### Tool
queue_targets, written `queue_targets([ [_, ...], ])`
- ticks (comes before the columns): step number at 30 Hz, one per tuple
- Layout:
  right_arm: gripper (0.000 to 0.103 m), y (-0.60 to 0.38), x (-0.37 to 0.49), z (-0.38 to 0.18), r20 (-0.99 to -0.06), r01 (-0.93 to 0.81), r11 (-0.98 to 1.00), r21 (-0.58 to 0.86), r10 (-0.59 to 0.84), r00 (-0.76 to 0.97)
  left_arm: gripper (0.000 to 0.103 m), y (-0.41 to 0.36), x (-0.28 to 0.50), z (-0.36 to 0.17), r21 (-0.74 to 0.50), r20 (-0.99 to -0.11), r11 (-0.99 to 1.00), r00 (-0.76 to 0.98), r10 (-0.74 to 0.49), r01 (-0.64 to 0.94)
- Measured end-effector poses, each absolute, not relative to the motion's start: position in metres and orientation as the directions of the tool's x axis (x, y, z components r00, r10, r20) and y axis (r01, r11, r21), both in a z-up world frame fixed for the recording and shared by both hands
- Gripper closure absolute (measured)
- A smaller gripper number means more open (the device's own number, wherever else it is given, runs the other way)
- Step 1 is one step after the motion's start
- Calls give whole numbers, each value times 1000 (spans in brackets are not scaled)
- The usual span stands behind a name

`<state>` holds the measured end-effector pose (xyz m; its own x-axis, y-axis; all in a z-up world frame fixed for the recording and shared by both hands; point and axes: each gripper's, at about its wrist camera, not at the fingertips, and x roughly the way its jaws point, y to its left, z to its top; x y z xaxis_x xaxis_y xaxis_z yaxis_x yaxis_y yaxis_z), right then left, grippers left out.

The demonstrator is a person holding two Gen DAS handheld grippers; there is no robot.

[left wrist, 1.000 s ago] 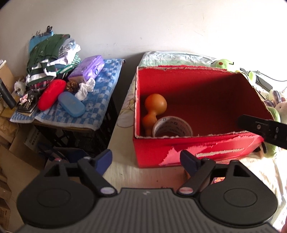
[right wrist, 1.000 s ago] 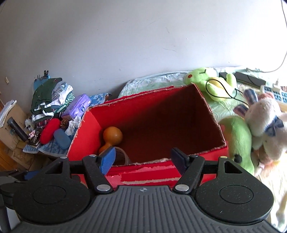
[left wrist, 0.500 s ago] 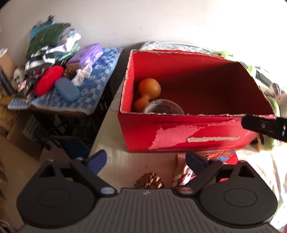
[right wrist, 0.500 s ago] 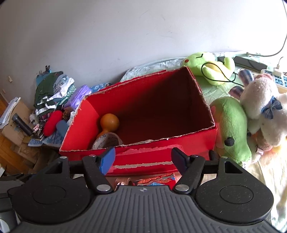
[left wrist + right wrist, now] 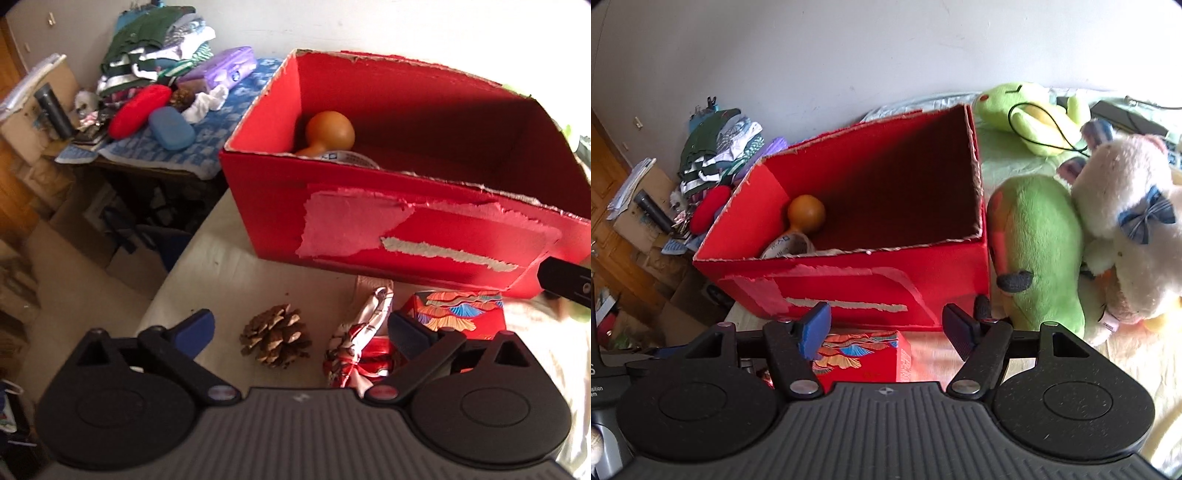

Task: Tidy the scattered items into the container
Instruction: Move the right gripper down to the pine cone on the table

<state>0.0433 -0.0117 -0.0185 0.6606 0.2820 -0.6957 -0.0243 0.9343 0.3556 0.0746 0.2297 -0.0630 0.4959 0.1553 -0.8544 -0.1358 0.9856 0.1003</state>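
Observation:
The red cardboard box [image 5: 369,236] stands on the bed and also shows in the right wrist view [image 5: 849,291]. It holds an orange gourd [image 5: 330,129] and a tape roll [image 5: 786,246]. In front of it lie a pine cone [image 5: 276,335], a patterned cloth bundle [image 5: 364,345] and a small red patterned box [image 5: 458,314]. My left gripper [image 5: 301,328] is open and empty above the pine cone and bundle. My right gripper [image 5: 886,330] is open and empty over the small patterned box [image 5: 864,354].
A side table with a blue checked cloth [image 5: 162,147] at left carries folded clothes, a purple case, a red case and a blue case. Green and white plush toys [image 5: 1052,251] lie right of the box. The bed edge drops to a cluttered floor at left.
Both grippers pulled back and tilted down from the box. The pine cone, cloth bundle and small patterned box came into view in front of the box. Both stayed open.

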Motion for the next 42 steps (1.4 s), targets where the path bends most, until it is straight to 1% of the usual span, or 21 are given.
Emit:
queue_targets([
  [3, 32, -18, 46, -26, -709, -30, 920, 390, 321, 628, 3, 227, 76, -66, 105, -875, 984, 457, 161, -146],
  [7, 33, -14, 47, -30, -725, -69, 923, 379, 342, 597, 3, 225, 80, -70, 135, -890, 979, 417, 187, -152],
  [10, 33, -13, 50, -31, -730, -85, 914, 397, 371, 575, 3, 224, 83, -70, 149, -891, 979, 410, 195, -142],
  [16, 32, -9, 55, -31, -746, -87, 918, 387, 367, 555, 3, 226, 90, -70, 149, -893, 984, 414, 177, -99],
  [24, 31, -1, 59, -34, -773, -39, 929, 369, 330, 542, 3, 232, 101, -71, 130, -894, 990, 426, 137, -46],
  [28, 32, 3, 61, -37, -773, -4, 926, 377, 317, 550, 3, 249, 100, -69, 97, -894, 995, 438, 98, -25],
  [31, 33, 12, 63, -37, -769, -4, 925, 381, 319, 553, 3, 272, 93, -67, 91, -881, 996, 464, 90, -21],
  [34, 36, 22, 63, -37, -762, -10, 922, 387, 326, 559, 3, 298, 86, -70, 89, -882, 996, 464, 79, 0],
  [35, 37, 27, 64, -37, -761, -14, 922, 388, 328, 560, 5, 306, 84, -72, 87, -884, 996, 461, 75, 5],
  [38, 38, 39, 65, -39, -761, -22, 923, 383, 329, 560, 14, 326, 78, -79, 43, -898, 999, 439, 28, 24],
  [42, 41, 57, 65, -44, -752, -42, 917, 397, 351, 558, 16, 337, 71, -85, -81, -897, 993, 428, -109, 84],
])
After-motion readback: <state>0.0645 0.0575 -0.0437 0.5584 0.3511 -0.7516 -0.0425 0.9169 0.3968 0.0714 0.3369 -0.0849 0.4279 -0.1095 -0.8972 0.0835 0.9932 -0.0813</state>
